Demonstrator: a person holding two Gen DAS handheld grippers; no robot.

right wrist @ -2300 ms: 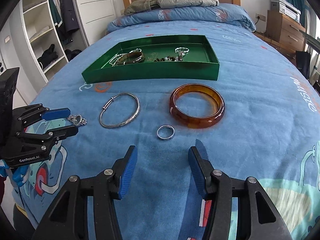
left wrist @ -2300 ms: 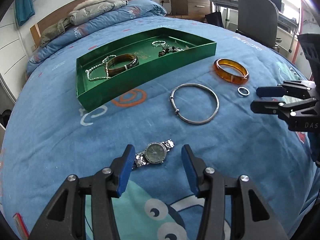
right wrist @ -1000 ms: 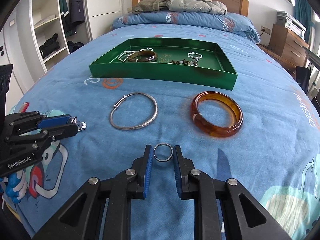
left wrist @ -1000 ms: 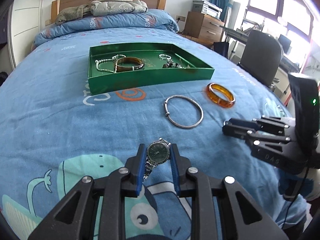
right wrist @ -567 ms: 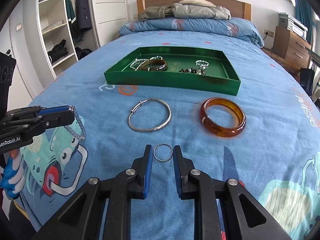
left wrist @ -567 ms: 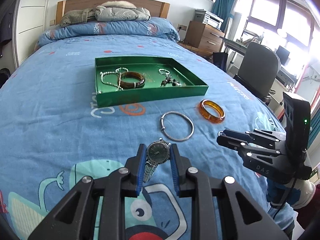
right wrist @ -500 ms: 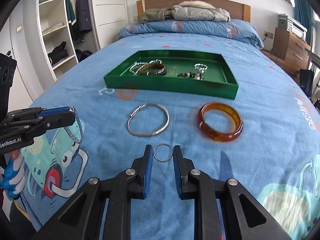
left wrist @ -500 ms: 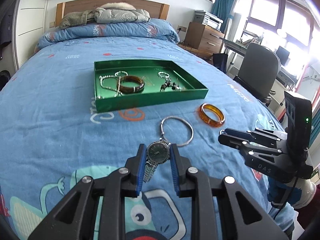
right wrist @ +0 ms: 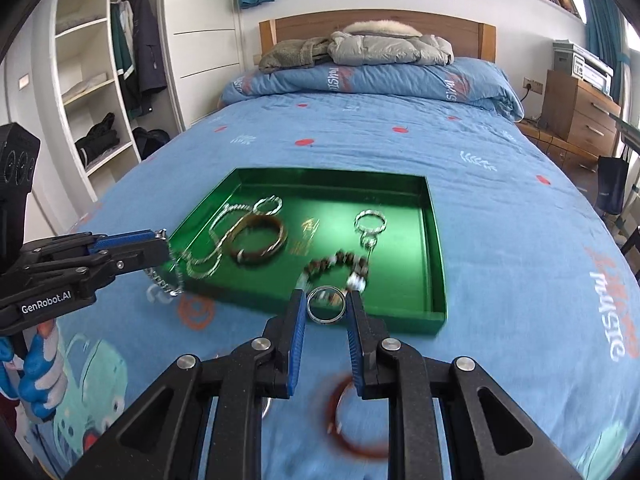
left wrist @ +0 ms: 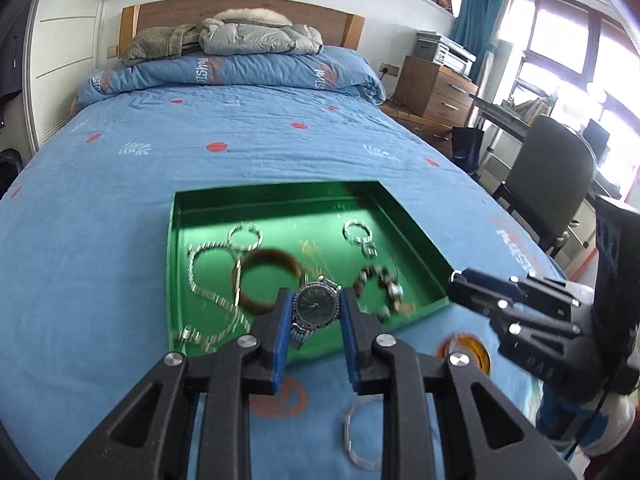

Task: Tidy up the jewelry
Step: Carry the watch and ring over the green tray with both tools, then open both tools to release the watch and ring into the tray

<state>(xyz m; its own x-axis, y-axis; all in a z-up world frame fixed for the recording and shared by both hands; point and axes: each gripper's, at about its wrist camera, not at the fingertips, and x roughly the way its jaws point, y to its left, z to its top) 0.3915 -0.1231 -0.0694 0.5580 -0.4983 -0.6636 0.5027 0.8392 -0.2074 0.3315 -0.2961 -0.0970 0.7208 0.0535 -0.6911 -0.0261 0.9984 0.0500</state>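
Observation:
My left gripper is shut on a silver wristwatch with a dark dial, held above the near edge of the green tray. My right gripper is shut on a small silver ring, also over the tray's near edge. Inside the tray lie a brown bangle, a silver chain bracelet, a bead bracelet and small rings. On the bedspread under my grippers lie a silver bangle and an amber bangle.
The tray sits on a blue bed with jackets piled at the headboard. Open wardrobe shelves stand left, a wooden drawer unit and an office chair right. A blue-gloved hand holds the left gripper's handle.
Both grippers have risen and moved forward from over the bedspread to over the tray's near edge, carrying the watch and the ring. The loose bangles have slid beneath the fingers.

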